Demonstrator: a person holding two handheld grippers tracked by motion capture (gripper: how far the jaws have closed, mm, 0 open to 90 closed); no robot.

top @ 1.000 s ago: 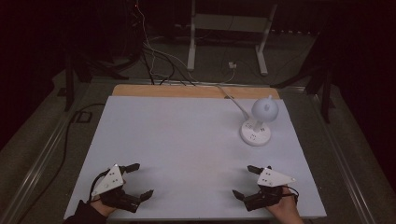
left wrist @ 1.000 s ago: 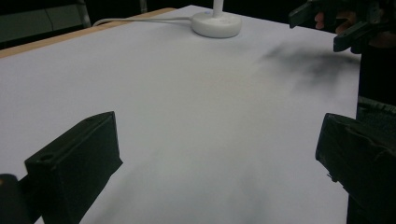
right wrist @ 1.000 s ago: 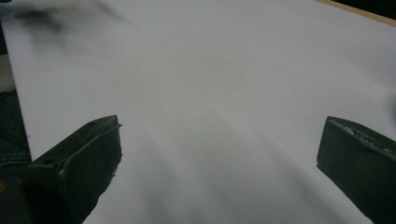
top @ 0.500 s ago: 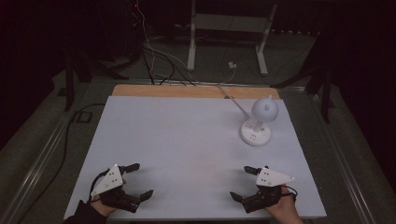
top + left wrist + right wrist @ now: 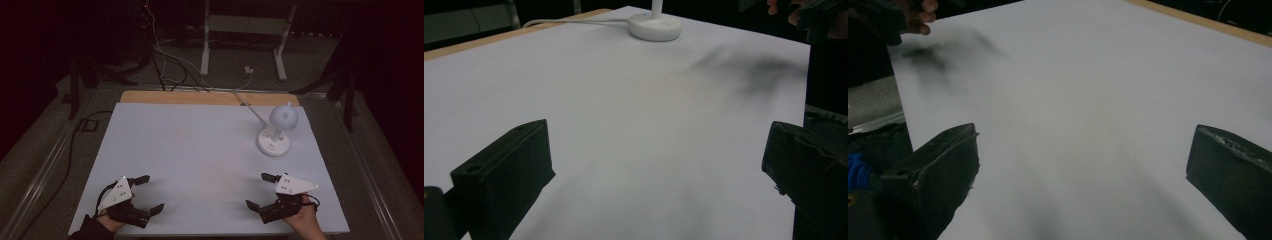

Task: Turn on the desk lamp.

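Observation:
A white desk lamp [image 5: 276, 131] stands at the back right of the white table top [image 5: 200, 150], its round base [image 5: 655, 26] far ahead in the left gripper view. My left gripper [image 5: 150, 192] rests near the front left edge, jaws wide apart with nothing between them. My right gripper [image 5: 259, 191] sits near the front right edge, also open and empty. In the left gripper view only bare table lies between my own left gripper [image 5: 649, 170] jaws. The same holds for my right gripper [image 5: 1078, 175] in its own view.
The lamp's cord [image 5: 248, 107] runs from the base off the back edge. A wooden strip [image 5: 200, 97] borders the table's far side. Behind it, on the dark floor, are cables [image 5: 165, 60] and a metal stand [image 5: 245, 35].
The right gripper has crept slightly left and nearer the front edge. The left gripper and the lamp have not moved.

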